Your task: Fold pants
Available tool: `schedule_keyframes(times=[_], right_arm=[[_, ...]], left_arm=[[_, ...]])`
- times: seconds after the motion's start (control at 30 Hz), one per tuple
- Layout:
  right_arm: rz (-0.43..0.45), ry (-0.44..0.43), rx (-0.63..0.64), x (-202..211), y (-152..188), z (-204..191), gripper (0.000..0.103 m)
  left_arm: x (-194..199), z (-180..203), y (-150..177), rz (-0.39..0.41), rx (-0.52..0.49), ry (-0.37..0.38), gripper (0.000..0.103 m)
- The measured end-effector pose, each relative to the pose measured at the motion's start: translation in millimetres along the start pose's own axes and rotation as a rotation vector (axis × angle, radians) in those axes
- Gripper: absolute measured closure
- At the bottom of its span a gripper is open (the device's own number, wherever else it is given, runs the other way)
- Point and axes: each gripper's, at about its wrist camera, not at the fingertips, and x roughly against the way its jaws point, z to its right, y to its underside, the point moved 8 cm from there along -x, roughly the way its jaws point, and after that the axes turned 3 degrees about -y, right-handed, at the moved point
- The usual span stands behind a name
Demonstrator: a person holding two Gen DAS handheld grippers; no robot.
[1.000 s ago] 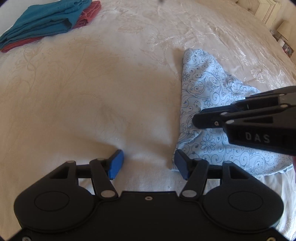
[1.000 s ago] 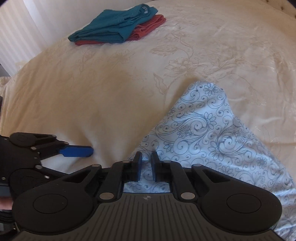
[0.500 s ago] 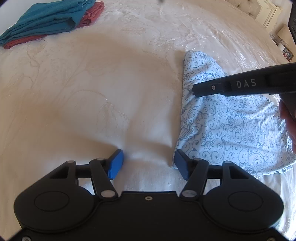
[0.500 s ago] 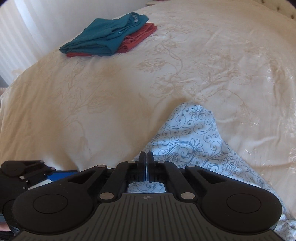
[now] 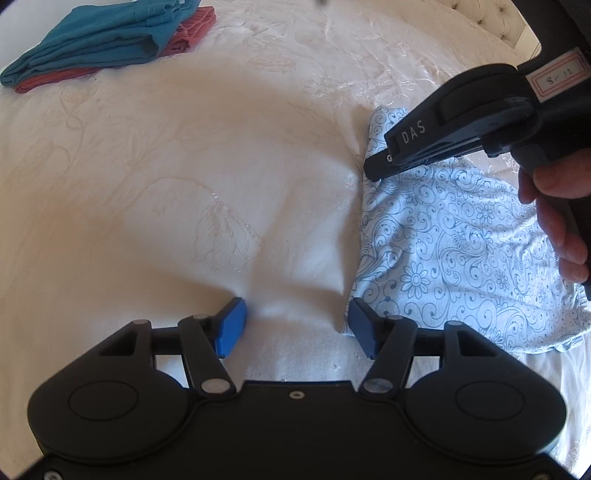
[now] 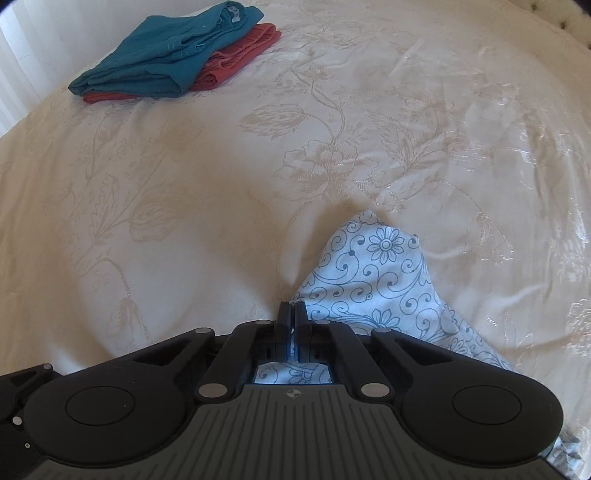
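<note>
Light blue pants [image 5: 461,258] with a dark floral swirl print lie bunched on a cream bedspread. My left gripper [image 5: 295,328] stands open low over the bedspread, and its right pad [image 5: 360,330] touches the near left corner of the pants. My right gripper [image 6: 291,314] is shut, pinching the left edge of the pants [image 6: 369,280] near their far tip; a sliver of pale cloth shows between its pads. In the left wrist view the right gripper [image 5: 373,170] reaches in from the right, held by a hand [image 5: 561,221].
A folded stack with a teal garment [image 6: 173,59] on top of a red one [image 6: 240,55] sits at the far left of the bed [image 6: 184,184]. An embroidered cream bedspread [image 5: 184,166] spreads between the stack and the pants. A tufted headboard edge [image 5: 495,22] shows far right.
My right gripper's jaws closed over the pants' left edge, and it shifted toward the far tip of the cloth. The left gripper has stayed in place and open.
</note>
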Motion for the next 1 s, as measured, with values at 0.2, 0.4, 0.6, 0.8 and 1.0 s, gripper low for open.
schedule_keyframes(times=[0.2,0.4,0.6,0.8,1.0], right_arm=[[0.025,0.029,-0.103,-9,-12,20,0.103],[0.083,-0.061,-0.189,4,-14,25,0.099],[0.212,-0.058,-0.235,49,-5,41,0.087],[0.107,-0.069,-0.154,28,1,41,0.087],[0.087,0.001,-0.138,-1,-22,52,0.089]], left_arm=[[0,-4,5,0.008,0.004,0.009,0.038],[5,1,1,-0.002,-0.056,0.011,0.038],[33,4,-19,0.054,-0.100,0.026,0.041],[16,31,-27,0.024,-0.132,0.098,0.040],[1,40,7,-0.055,-0.181,0.102,0.038]])
